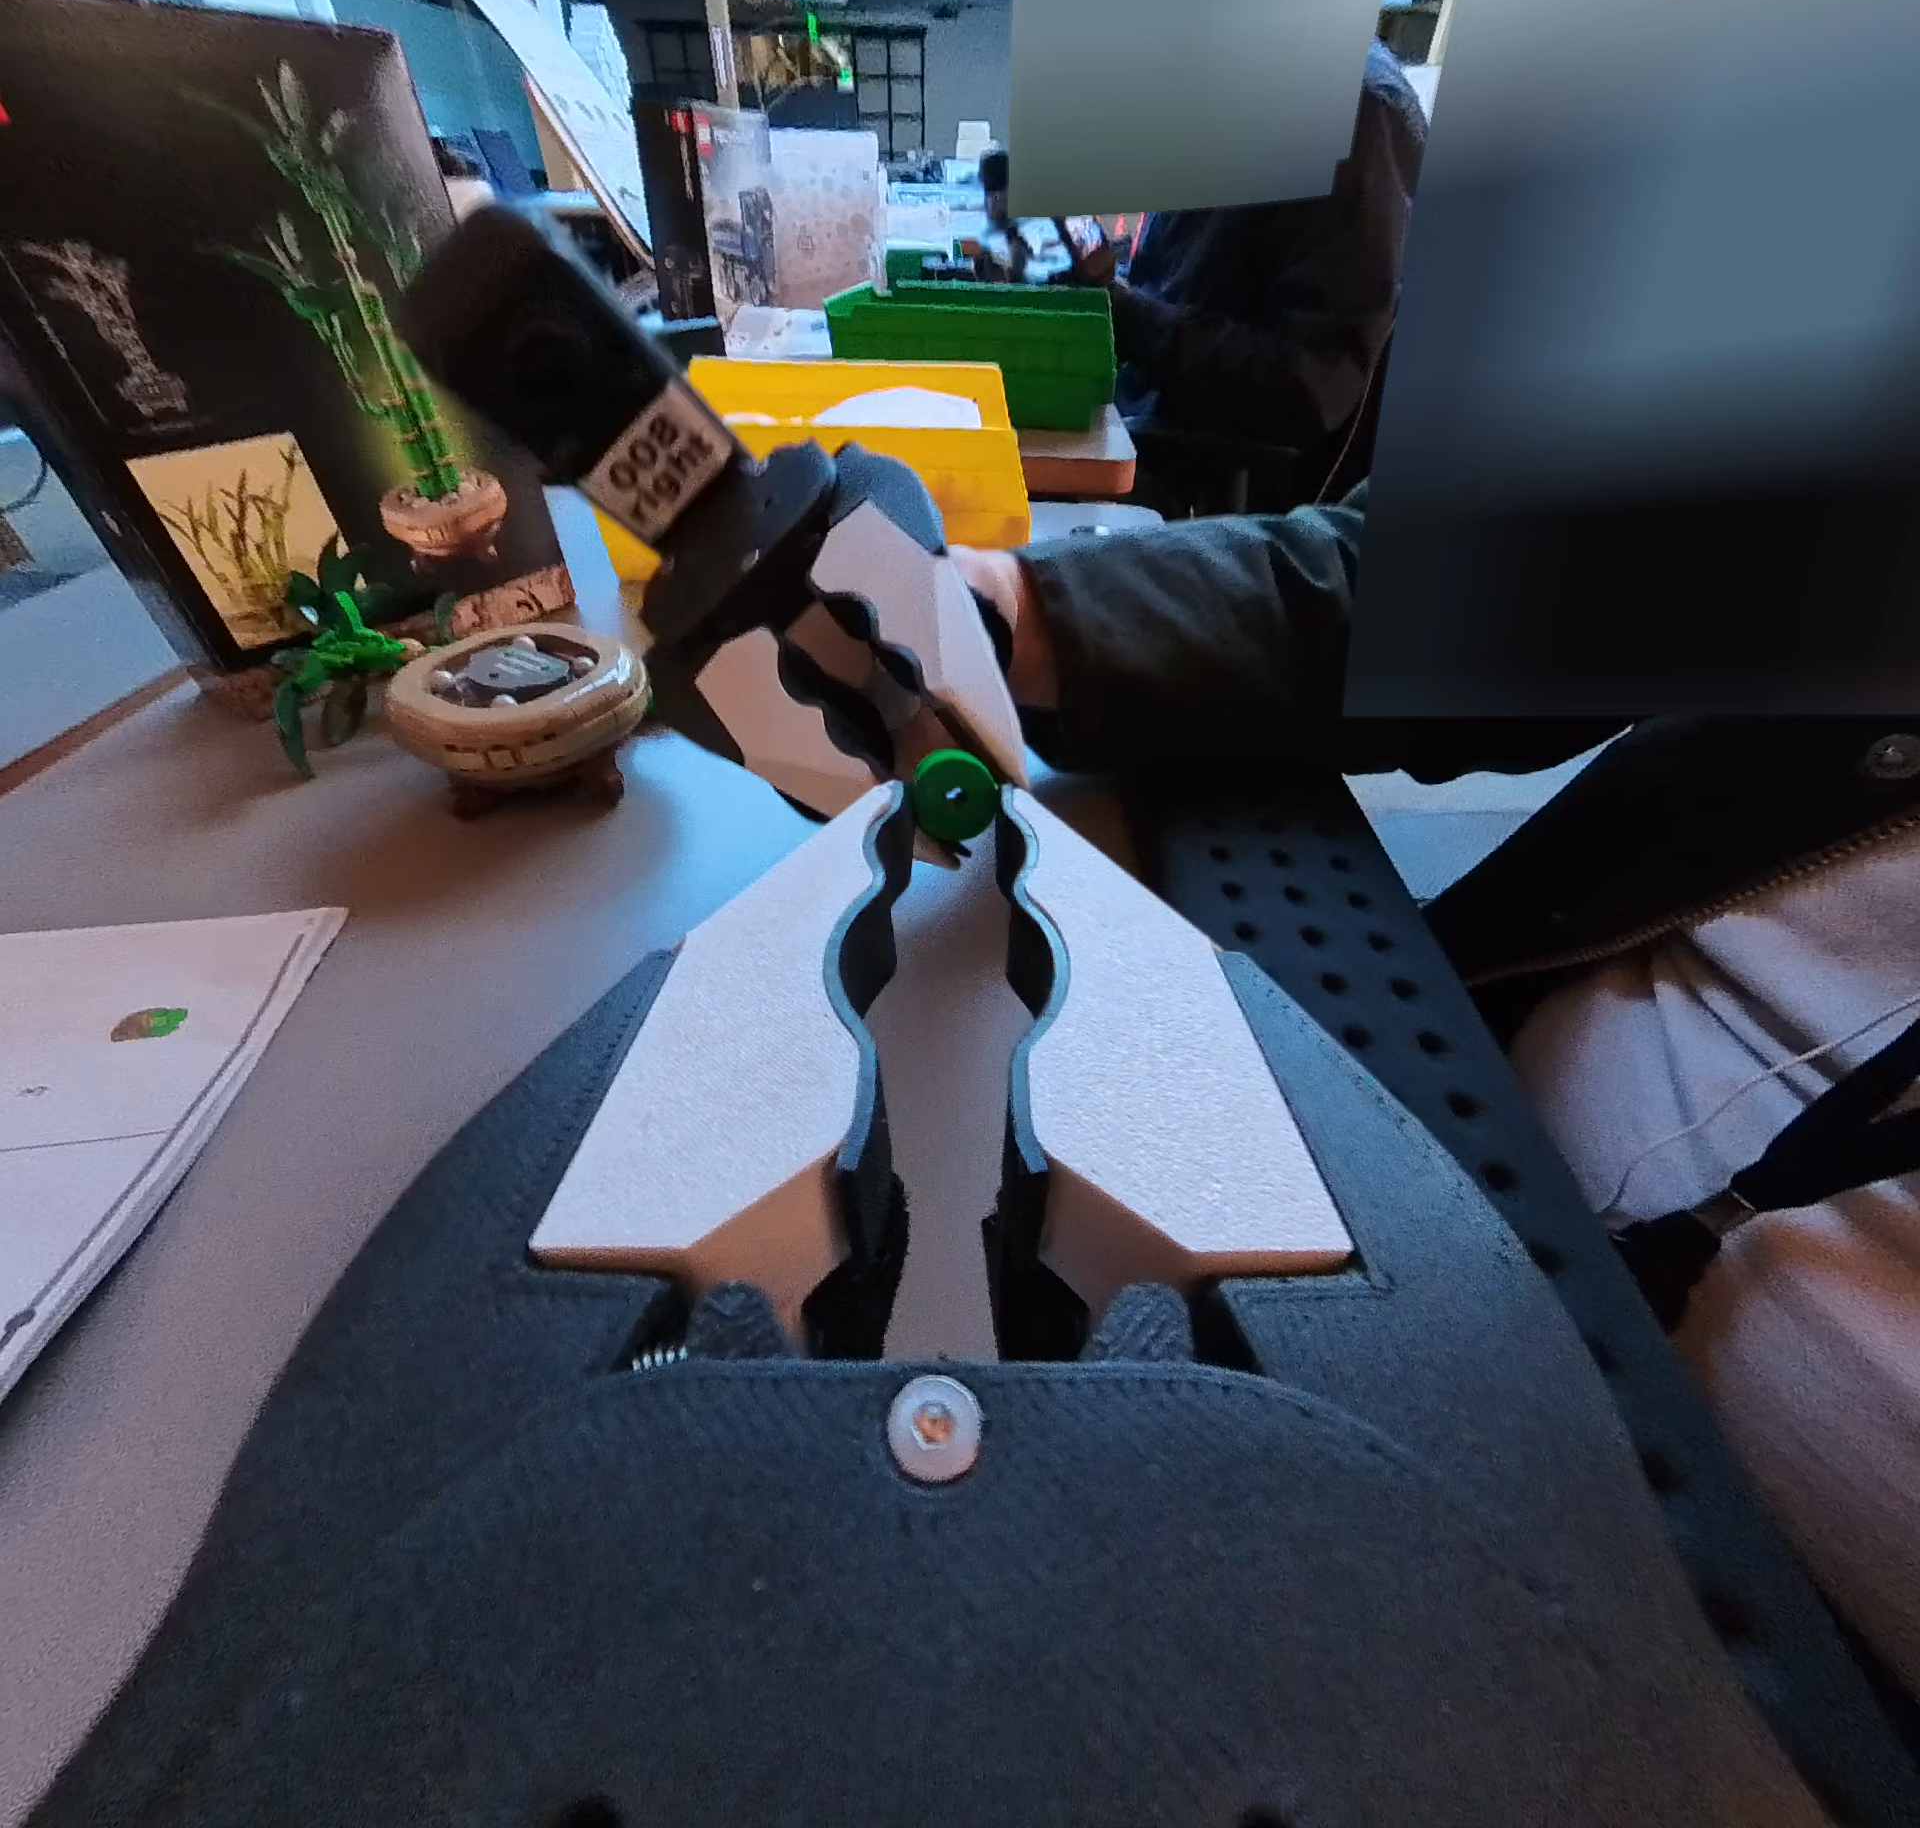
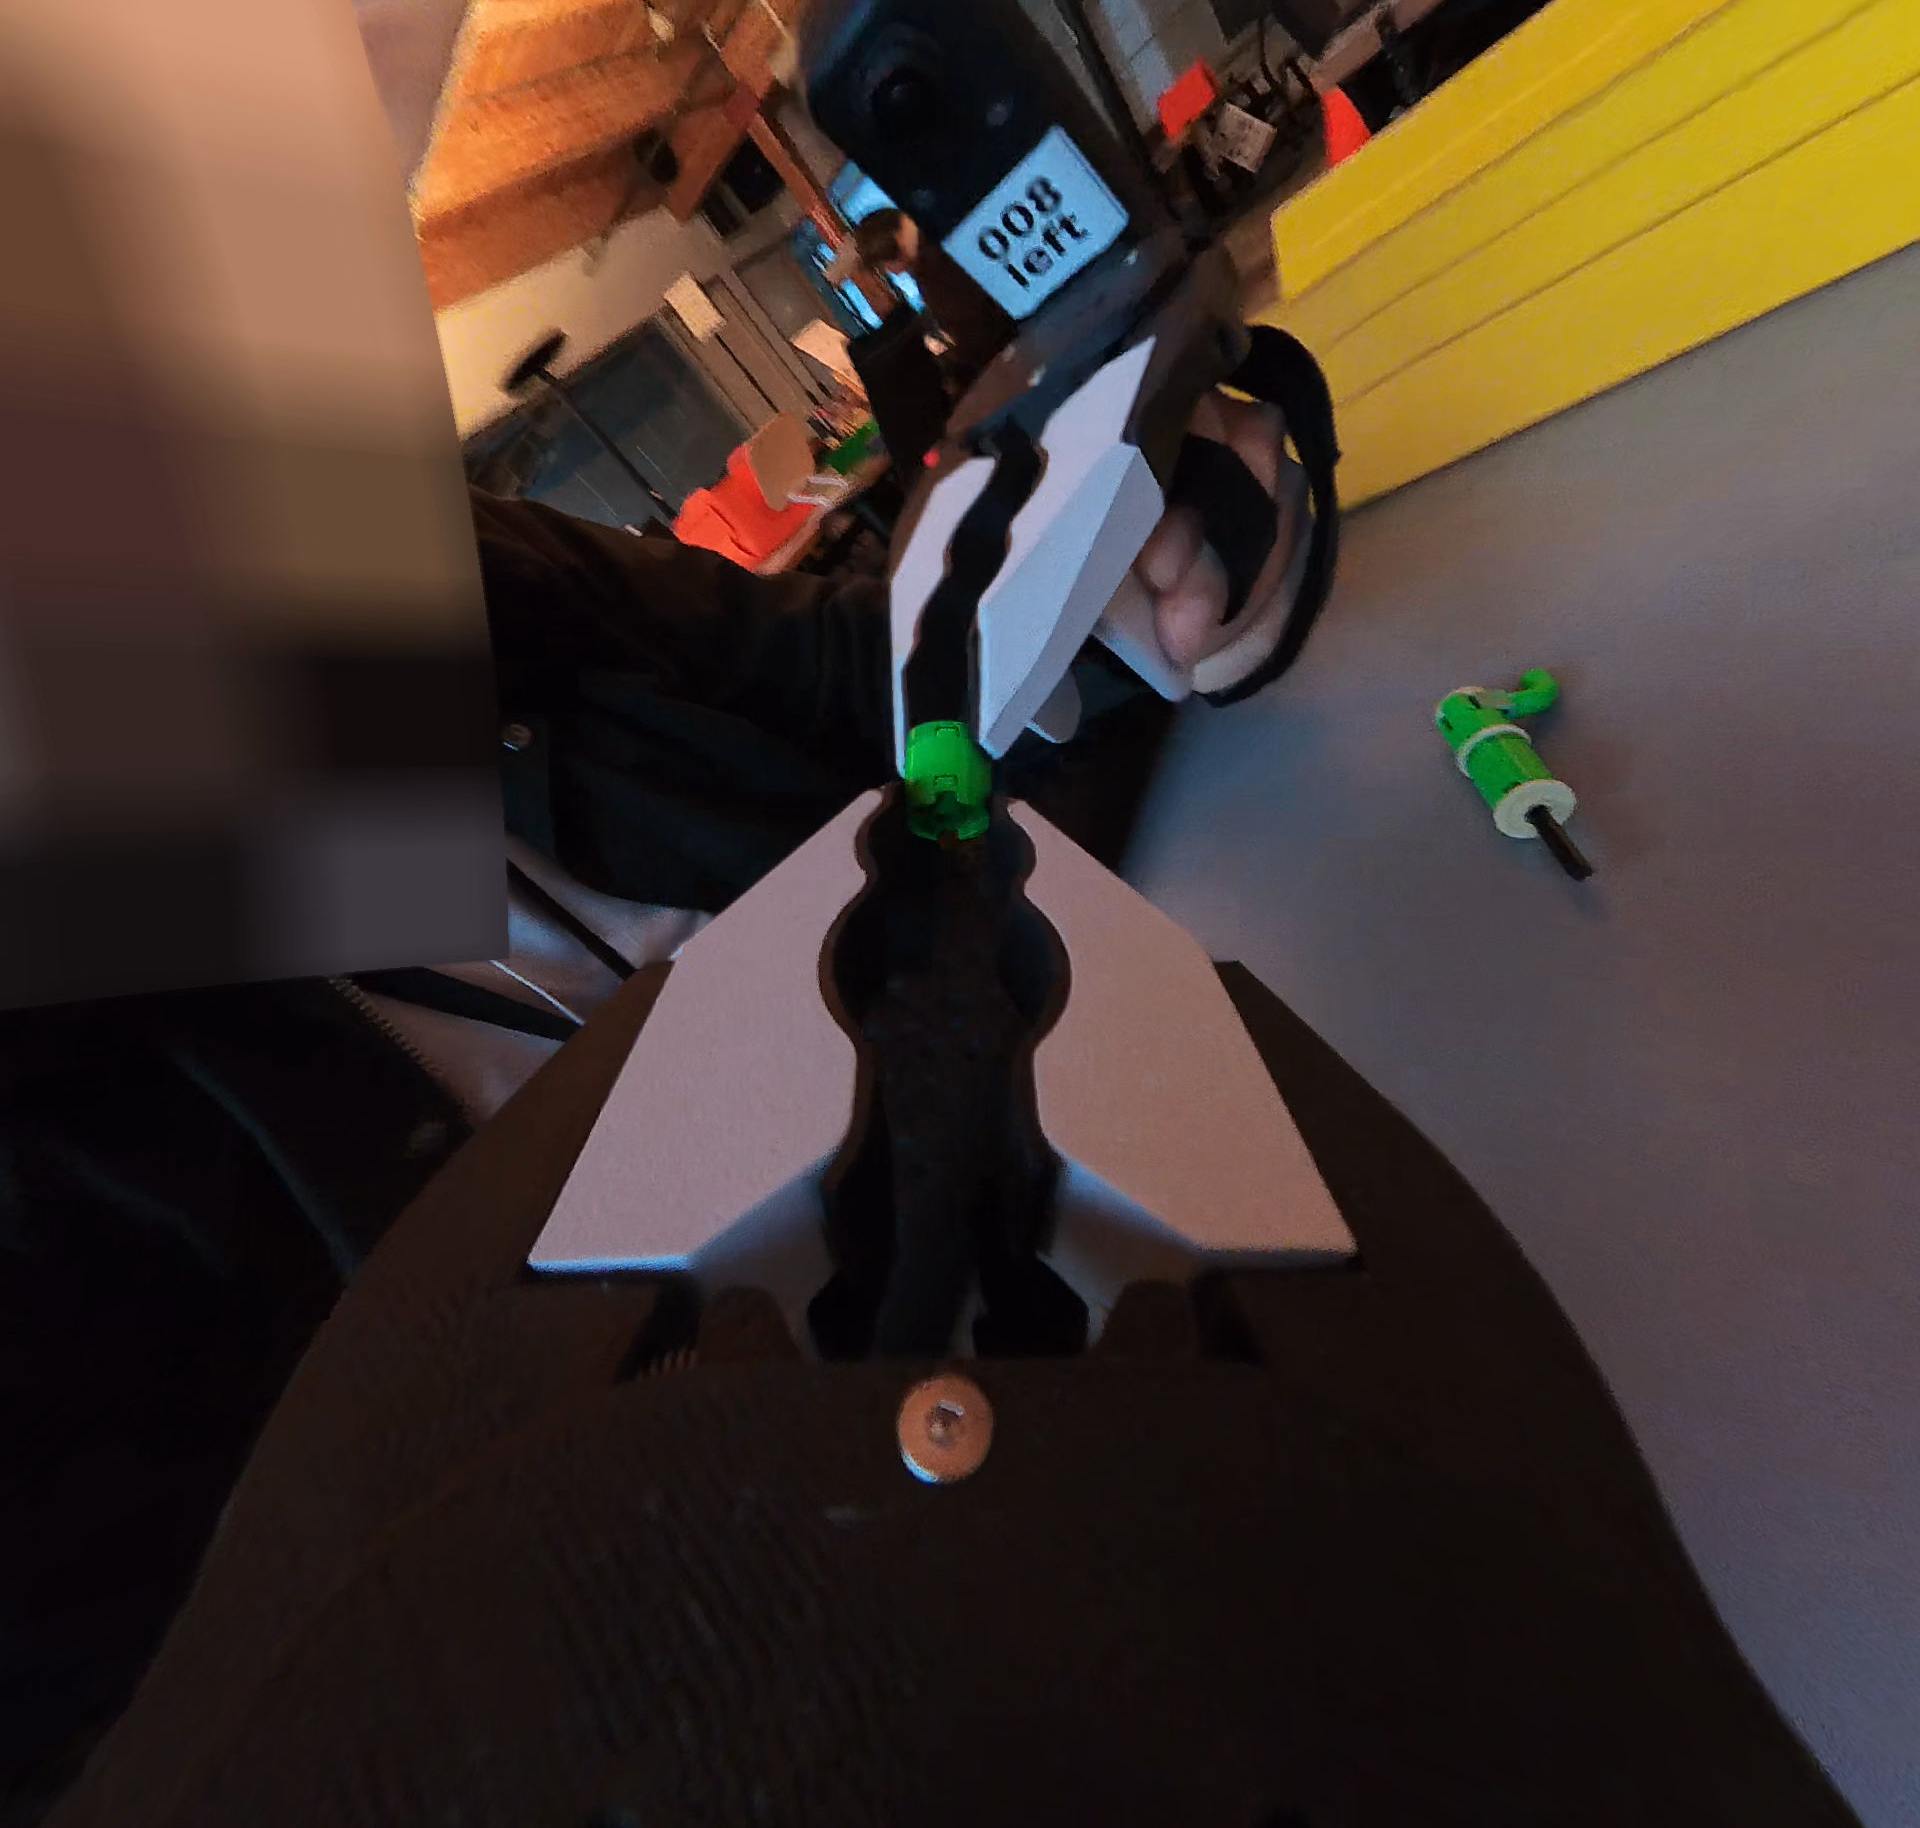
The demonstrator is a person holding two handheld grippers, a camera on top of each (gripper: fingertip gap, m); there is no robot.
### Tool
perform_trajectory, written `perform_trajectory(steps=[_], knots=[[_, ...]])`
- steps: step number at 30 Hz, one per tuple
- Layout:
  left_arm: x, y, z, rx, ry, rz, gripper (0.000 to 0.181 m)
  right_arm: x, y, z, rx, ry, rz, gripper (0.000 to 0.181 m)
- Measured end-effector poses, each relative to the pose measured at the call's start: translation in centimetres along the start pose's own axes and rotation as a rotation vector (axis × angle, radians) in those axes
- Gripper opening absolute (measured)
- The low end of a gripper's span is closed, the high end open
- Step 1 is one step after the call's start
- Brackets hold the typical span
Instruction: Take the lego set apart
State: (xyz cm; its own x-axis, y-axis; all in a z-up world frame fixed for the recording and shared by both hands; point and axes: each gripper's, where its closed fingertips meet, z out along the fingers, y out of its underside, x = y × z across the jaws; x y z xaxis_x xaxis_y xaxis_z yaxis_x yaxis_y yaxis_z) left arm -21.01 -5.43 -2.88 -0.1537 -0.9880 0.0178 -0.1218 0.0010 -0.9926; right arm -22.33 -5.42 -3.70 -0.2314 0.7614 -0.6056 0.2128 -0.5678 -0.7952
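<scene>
A small green round lego piece (image 1: 952, 797) is held in the air between both grippers. My left gripper (image 1: 951, 822) comes from below in the left wrist view and is shut on it. My right gripper (image 1: 948, 768) reaches in from the upper left, shut on the same piece. In the right wrist view the piece (image 2: 941, 779) looks like two stacked green rounds, with my right gripper (image 2: 941, 817) on the lower end and my left gripper (image 2: 943, 737) on the upper end. A tan lego pot (image 1: 516, 700) and green lego leaves (image 1: 335, 651) stand on the table.
The set's dark box (image 1: 239, 324) stands behind the pot. A yellow bin (image 1: 883, 448) and a green bin (image 1: 977, 334) sit farther back. A white booklet (image 1: 125, 1072) lies at the left. A green stalk segment with a black axle (image 2: 1507, 770) lies on the grey table (image 2: 1558, 1051). My left and right fingertips are right by each other.
</scene>
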Motion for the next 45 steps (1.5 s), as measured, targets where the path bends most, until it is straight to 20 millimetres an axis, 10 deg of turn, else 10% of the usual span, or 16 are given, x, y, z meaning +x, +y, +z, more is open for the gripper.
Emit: perform_trajectory(steps=[45], knots=[[-2.1, 0.0, -0.8, 0.005, -0.104, -0.026, 0.013, 2.2, -0.8, -1.3, -0.086, 0.431, -0.430, 0.014]])
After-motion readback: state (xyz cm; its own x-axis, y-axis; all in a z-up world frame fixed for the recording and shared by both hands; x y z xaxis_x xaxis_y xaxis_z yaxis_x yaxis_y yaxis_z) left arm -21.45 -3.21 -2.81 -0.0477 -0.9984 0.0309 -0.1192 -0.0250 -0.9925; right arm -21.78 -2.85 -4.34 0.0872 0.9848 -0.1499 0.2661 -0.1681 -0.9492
